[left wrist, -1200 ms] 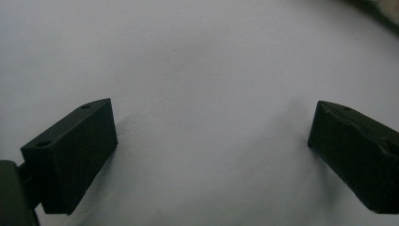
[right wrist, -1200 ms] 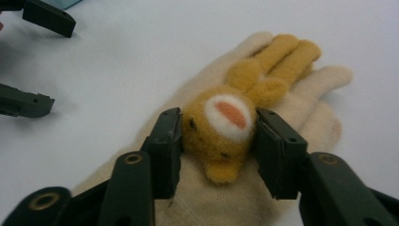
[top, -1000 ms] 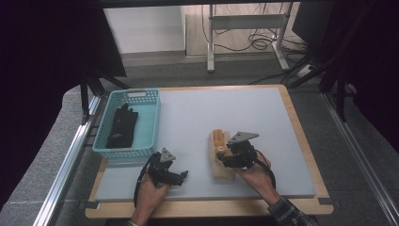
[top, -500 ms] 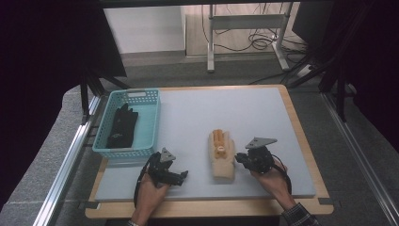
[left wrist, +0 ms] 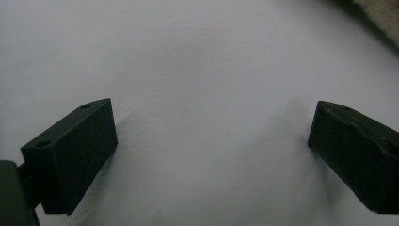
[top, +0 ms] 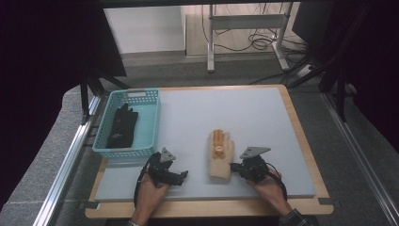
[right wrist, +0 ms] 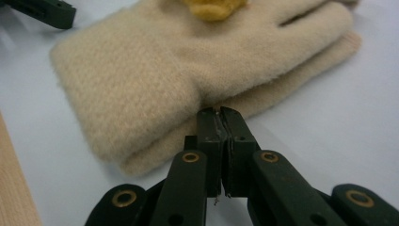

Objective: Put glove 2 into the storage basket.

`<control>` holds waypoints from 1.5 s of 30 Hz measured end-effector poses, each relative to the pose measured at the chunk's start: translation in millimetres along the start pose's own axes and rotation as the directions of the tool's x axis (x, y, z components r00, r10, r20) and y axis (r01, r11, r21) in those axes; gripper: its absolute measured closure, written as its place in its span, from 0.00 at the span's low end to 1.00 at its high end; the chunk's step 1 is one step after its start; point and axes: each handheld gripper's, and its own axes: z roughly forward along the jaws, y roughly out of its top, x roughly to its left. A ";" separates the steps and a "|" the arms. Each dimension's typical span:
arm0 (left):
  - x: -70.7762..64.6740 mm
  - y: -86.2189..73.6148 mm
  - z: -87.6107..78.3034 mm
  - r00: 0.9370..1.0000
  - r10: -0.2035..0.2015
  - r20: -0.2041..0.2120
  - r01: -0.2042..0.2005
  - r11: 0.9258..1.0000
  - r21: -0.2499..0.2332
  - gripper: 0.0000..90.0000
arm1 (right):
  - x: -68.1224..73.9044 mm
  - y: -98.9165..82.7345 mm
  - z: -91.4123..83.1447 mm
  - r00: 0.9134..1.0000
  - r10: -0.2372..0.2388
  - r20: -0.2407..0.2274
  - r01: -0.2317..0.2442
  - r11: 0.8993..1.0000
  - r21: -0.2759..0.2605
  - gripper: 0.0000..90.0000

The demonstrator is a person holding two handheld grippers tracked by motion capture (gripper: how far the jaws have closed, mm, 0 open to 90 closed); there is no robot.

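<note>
Right hand-held gripper [right wrist: 221, 113] has come off the beige glove [right wrist: 188, 70], jaws just pressed together empty beside its cuff, while left hand-held gripper [left wrist: 211, 141] gapes wide over the desk [left wrist: 202, 61].

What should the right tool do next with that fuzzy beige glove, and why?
Probably open a little and nudge forward. The right tool has just been closing and is now shut with nothing between its jaws, its tips just at the edge of the fuzzy beige knit glove lying flat on the pale grey table mat, so it hasn't caught any fabric.
</note>
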 end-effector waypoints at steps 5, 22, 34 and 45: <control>0.0 0.0 0.0 1.000 0.000 0.000 0.000 1.000 0.000 0.02 | 6.3 2.7 6.4 1.000 -0.010 -0.021 0.010 1.000 -0.008 0.95; -0.1 0.0 0.1 1.000 0.000 0.000 0.000 1.000 0.000 0.02 | 27.3 33.8 47.6 0.998 -0.034 -0.043 0.033 0.999 -0.035 0.95; -0.1 0.0 0.0 1.000 0.000 0.000 0.000 1.000 0.000 0.02 | 28.5 42.2 56.5 0.998 -0.043 -0.041 0.041 0.998 -0.047 0.92; -0.2 -0.1 -0.1 1.000 -0.001 0.000 0.001 1.000 0.000 0.03 | 24.5 40.5 39.7 0.999 -0.048 -0.012 0.047 0.997 -0.066 0.82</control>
